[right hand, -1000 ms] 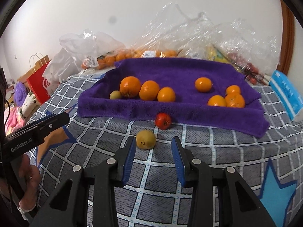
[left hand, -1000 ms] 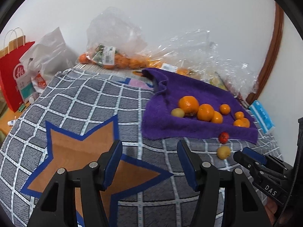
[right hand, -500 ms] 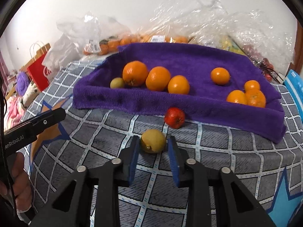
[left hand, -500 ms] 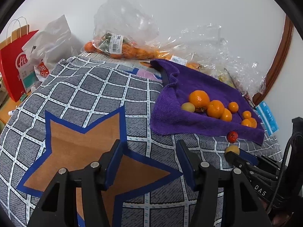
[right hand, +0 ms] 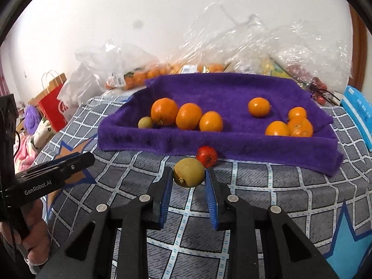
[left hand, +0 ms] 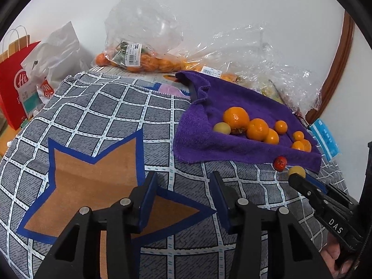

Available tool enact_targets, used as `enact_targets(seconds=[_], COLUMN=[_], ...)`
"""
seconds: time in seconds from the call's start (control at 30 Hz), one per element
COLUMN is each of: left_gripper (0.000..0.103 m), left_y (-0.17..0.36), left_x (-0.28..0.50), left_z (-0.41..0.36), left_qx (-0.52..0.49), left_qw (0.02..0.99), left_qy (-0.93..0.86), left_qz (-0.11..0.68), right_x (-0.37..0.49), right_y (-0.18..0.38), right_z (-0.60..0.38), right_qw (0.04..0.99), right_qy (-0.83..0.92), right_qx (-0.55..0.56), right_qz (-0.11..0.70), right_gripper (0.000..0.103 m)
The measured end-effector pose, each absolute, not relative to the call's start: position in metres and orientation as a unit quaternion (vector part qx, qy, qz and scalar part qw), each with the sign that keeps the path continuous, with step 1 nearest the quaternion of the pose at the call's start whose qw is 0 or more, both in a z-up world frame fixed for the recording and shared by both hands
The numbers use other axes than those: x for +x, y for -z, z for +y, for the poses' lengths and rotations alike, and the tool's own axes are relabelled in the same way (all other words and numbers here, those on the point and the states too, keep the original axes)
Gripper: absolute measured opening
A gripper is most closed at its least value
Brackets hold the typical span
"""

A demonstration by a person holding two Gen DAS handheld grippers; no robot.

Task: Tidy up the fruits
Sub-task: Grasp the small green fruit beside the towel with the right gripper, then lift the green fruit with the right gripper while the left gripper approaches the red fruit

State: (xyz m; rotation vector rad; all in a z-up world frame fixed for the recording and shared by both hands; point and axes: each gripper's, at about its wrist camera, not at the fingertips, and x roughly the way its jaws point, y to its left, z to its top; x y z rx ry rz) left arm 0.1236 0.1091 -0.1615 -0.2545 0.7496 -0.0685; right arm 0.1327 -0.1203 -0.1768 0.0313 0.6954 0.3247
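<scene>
Right gripper (right hand: 188, 176) angles down, jaws pinching yellow fruit (right hand: 189, 172); left gripper (left hand: 181, 183) hovers, empty jaws closing

Right gripper (right hand: 188, 176) jaws clamp yellow-green fruit (right hand: 189, 172) beside red fruit (right hand: 207, 156).

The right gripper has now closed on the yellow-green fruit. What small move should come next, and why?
Probably lift it slightly, then carry it toward the purple towel. The right gripper is shut on the yellow-green fruit, and the red fruit sits just behind it.
</scene>
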Motion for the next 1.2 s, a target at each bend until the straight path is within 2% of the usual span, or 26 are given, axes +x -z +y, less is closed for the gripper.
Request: enact_targets(seconds=[0.47, 0.77, 1.2], left_gripper=[0.041, 0.041, 0.039], left_y=[0.166, 0.16, 0.161], left_x=[0.125, 0.121, 0.119], left_z=[0.116, 0.095, 0.093], left_qx=[-0.165, -0.119, -0.12], left_qw=[0.916, 0.921, 0.919], left_qy=[0.045, 0.086, 0.106], left_qz=[0.362, 0.361, 0.361], right_x=[0.123, 0.116, 0.11], right_y=[0.171, 0.171, 0.17], right_z=[-0.127, -0.119, -0.12], right_qw=[0.939, 0.938, 0.939], right_qy=[-0.149, -0.155, -0.161], right_qx=[0.025, 0.001, -0.004], right_qz=[0.31, 0.308, 0.305], right_gripper=[0.028, 0.028, 0.028])
